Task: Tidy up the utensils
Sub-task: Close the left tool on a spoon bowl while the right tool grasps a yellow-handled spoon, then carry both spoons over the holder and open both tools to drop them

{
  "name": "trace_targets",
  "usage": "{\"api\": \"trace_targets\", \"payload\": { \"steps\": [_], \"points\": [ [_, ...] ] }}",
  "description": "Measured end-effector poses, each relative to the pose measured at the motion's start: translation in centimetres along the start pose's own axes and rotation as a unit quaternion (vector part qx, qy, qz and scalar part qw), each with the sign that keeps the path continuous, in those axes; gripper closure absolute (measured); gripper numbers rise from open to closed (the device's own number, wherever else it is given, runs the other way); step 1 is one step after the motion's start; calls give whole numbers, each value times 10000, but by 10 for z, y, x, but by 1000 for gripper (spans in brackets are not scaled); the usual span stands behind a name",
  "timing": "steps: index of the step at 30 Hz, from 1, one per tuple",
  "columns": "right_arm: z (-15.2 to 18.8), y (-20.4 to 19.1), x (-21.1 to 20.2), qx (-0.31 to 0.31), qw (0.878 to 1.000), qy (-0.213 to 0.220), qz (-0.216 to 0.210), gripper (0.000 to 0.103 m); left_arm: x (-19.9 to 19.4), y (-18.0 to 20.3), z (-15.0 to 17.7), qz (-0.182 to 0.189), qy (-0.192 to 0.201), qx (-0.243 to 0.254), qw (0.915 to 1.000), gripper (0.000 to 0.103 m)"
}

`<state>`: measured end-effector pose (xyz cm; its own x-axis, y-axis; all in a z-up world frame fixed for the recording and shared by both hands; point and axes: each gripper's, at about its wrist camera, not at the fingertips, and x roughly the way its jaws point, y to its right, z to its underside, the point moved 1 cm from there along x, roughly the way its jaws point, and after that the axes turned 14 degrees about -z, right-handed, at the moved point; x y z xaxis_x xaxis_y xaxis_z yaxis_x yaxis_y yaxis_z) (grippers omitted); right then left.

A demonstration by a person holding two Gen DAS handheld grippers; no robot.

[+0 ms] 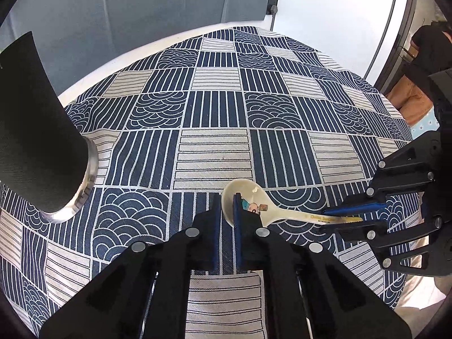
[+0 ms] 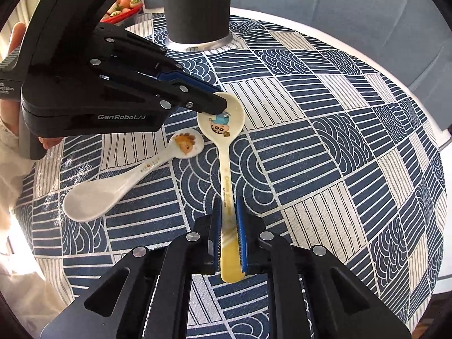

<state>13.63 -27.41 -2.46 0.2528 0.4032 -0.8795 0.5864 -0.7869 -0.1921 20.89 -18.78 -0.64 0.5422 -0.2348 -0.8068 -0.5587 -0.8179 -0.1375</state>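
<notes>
Grey curtains hang behind a round white bench (image 1: 93, 69) covered by a navy-and-cream patchwork cloth (image 1: 214, 107) printed with stripes and wave arcs. Taking the cream spoon (image 2: 223, 130) with the cartoon figure in its bowl as the landmark, it lies near the middle of the cloth, bowl toward the dark cylindrical holder (image 2: 197, 8) and handle pointing away from it.

At the spoon's bowl, the left gripper (image 1: 226, 206) has its blue-padded fingers (image 1: 216, 226) pinching the bowl's rim: one finger is inside the bowl and the other outside it. In the right wrist view the same gripper comes in from the left, held by a person's hand (image 2: 12, 45) partly in view.

At the spoon's far handle end, the right gripper (image 2: 228, 212) has its fingers (image 2: 241, 234) closed against both sides of the yellowed handle.

Just beside the cartoon spoon, on the left gripper's side, lies a white spoon (image 2: 132, 176) with an orange print on its handle end, angled away, its bowl well clear of the cartoon spoon. The holder stands upright on a shiny metal base beyond the spoon's bowl.
</notes>
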Motion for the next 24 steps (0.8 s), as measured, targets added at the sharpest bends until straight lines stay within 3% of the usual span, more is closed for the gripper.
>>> {"api": "trace_targets", "payload": {
  "steps": [3,14,24],
  "points": [
    [-3,-1,-3,-113,9999,-3,119,94,-10,-6,-5,90,94,-102,9999,96],
    [-35,-12,-32,-361,9986,238,300,93,-57,-28,-29,-179,451,-149,9987,97],
    [-94,-48,-69,-1080,9901,670,593,93,-122,-84,-47,-641,904,-499,9926,97]
  ]
}}
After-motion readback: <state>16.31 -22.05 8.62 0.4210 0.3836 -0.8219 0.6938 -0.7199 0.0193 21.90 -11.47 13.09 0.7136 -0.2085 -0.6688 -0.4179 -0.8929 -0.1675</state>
